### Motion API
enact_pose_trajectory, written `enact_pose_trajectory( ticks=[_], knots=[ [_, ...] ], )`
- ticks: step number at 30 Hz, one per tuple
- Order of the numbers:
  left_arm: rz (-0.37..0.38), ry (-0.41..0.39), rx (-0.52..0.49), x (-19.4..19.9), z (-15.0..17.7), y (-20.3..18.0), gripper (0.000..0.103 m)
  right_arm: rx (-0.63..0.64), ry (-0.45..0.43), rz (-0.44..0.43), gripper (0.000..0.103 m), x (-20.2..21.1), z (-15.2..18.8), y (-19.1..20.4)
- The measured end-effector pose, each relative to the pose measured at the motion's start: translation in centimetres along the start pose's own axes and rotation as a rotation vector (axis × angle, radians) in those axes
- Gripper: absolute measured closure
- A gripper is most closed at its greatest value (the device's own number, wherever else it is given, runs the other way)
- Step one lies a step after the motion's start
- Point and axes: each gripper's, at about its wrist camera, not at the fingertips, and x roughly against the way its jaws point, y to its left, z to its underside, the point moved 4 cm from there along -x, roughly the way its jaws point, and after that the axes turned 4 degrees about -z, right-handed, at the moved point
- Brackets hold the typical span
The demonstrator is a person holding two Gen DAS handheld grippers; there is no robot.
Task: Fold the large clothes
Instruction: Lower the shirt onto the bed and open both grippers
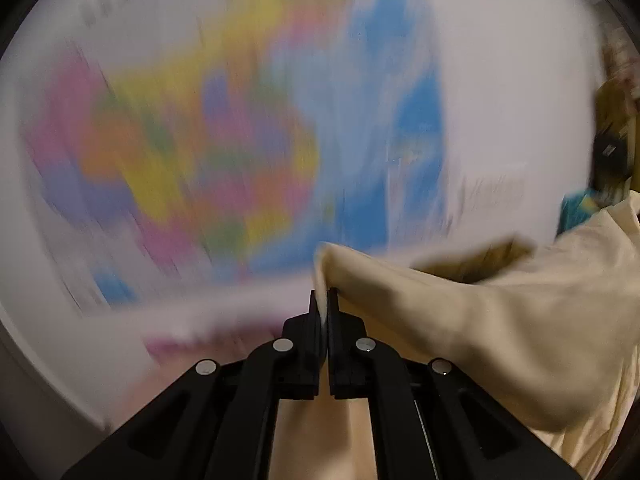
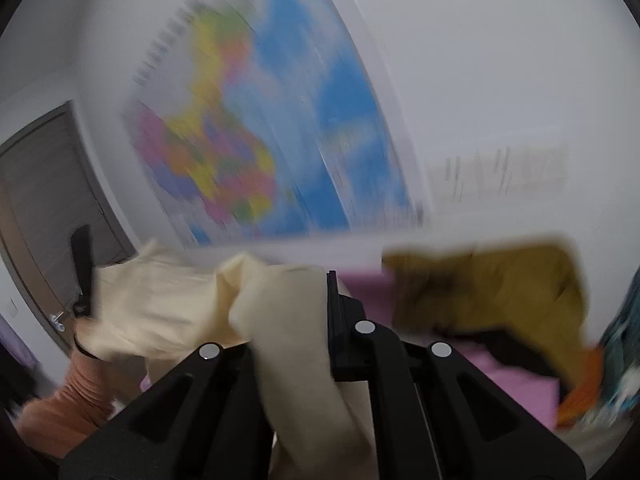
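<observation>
Right now both grippers have the cream cloth point(image 1: 500, 320) up in the air in front of a wall map point(image 1: 224, 128). The left gripper point(image 1: 324, 300) has its jaws together, clamped on an edge of the cloth, which bunches at the tips and drapes off to the right and down below the fingers. The right gripper point(image 2: 316, 280) is likewise clamped on the cloth point(image 2: 168, 304); the fabric spills over its left finger and hides it, then stretches leftward to where the left gripper point(image 2: 82, 268) shows as a dark shape at the far edge. A person's orange sleeve point(image 2: 76, 396) sits below that. Past the right gripper a mustard garment point(image 2: 500, 292) lies on a pink sheet point(image 2: 520, 380), with something teal point(image 2: 624, 344) at the far right. Both views are blurred, so finer detail is lost. A grey door point(image 2: 44, 200) stands left of the map.
</observation>
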Motion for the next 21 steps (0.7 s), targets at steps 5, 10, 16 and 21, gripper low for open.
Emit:
enact_pose_trajectory(
  ticks=[5, 10, 16, 21],
  knots=[
    [0.004, 0.192, -0.004, -13.1, 4.6, -0.9, 0.102, -0.124, 0.236, 0.069, 0.101, -13.2, 3.5, -6.8],
    [0.003, 0.305, 0.026, -20.3, 6.2, 0.3, 0.101, -0.214, 0.261, 0.201, 0.095, -17.2, 4.2, -13.1],
    [0.033, 0.348, 0.013, -21.7, 6.7, 2.9, 0.063, -0.009, 0.258, 0.464, 0.042, -14.6, 3.7, -12.6],
    [0.070, 0.346, -0.053, -19.4, 7.8, 4.2, 0.041, 0.412, 0.226, 0.478, 0.029, -12.3, 4.3, -3.9]
  ],
)
